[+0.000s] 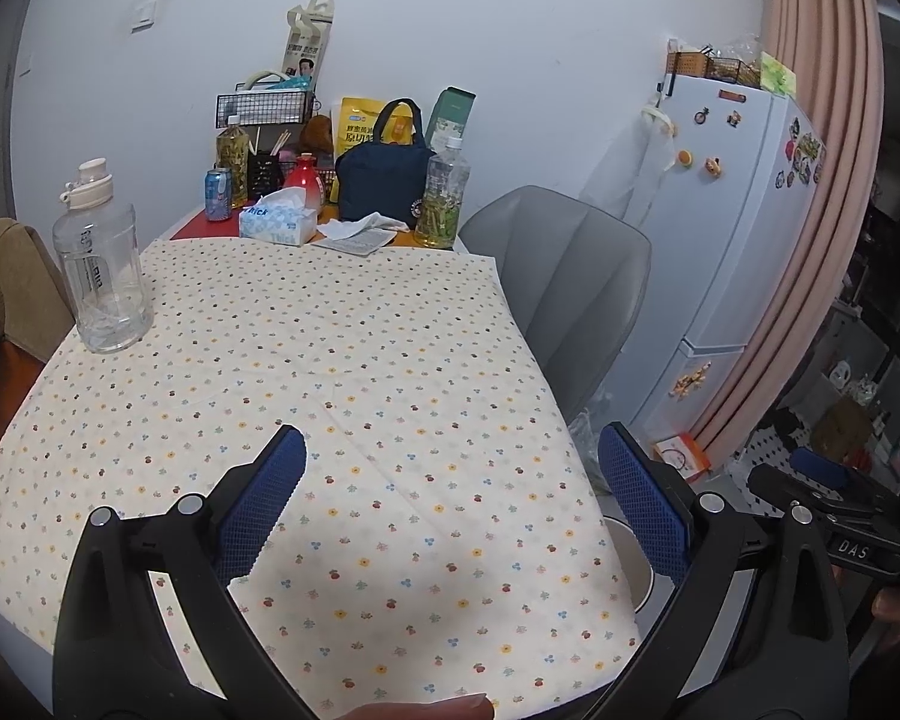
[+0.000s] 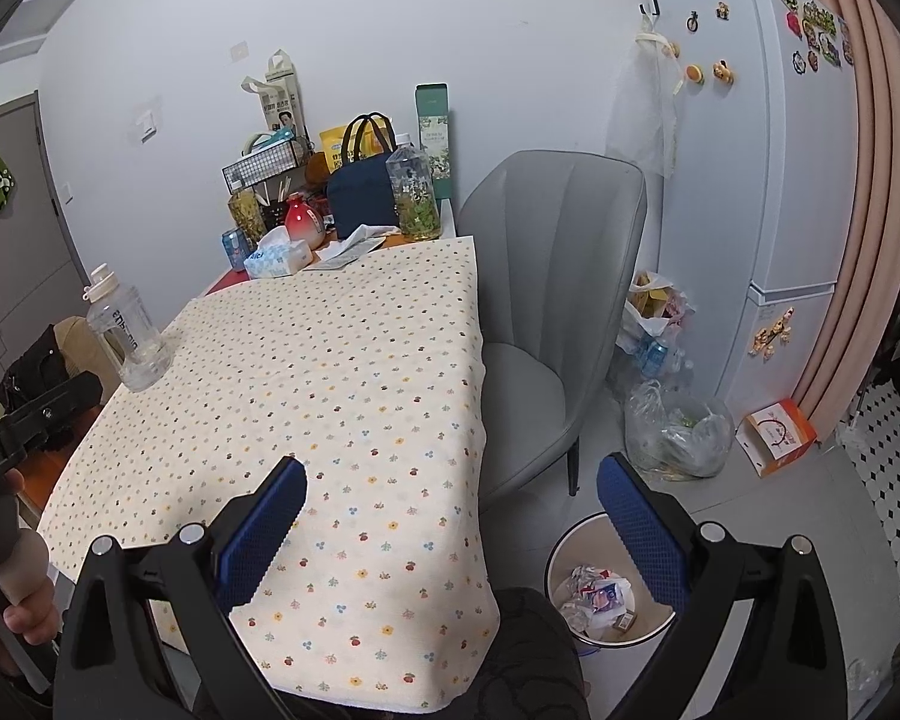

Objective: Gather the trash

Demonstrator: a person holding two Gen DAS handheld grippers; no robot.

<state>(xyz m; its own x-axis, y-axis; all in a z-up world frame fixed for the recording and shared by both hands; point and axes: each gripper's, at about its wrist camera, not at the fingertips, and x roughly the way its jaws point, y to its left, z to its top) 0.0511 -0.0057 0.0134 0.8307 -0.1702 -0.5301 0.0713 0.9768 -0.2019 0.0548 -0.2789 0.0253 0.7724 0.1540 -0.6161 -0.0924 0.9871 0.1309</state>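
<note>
Below right tool (image 2: 450, 516), binned trash (image 2: 597, 594).

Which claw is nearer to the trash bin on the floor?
Right. The right claw hangs at the table's edge, almost over the trash bin; the left claw hovers over the tablecloth, further in.

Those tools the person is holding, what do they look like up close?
Each tool, left and right, is a black plastic frame with two fingers faced in blue, grid-textured pads with sawtooth edges. Silver round bolts mark the joints. The handle of the other tool, seen from the left wrist, carries a label reading "DAS". No cables show.
</note>
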